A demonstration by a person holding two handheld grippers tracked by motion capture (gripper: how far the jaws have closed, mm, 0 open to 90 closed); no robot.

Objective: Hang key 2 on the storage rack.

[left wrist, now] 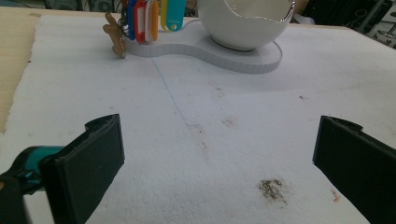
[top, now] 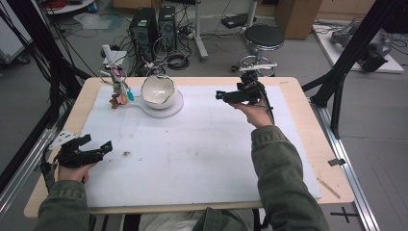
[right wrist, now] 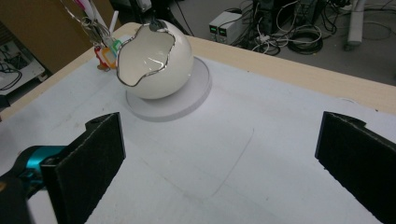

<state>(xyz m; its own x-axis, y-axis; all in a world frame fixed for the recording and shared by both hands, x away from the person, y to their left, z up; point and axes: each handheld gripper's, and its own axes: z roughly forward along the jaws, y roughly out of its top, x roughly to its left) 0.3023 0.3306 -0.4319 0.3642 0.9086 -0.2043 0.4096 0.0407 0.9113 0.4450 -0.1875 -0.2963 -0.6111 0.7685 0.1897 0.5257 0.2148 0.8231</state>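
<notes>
In the left gripper view, the egg-shaped bowl [left wrist: 243,23] and the coloured key tags [left wrist: 149,18] are cut off by the top edge at twelve and eleven o'clock, so what the tags hang from cannot be seen. In the high view the tags [top: 120,94] are too small to be counted, and the left tongs [top: 94,147] are partly merged with the dark hand grip.

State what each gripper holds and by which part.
Nothing is held. The left gripper and right gripper both have open, empty jaws above the white mat.
</notes>
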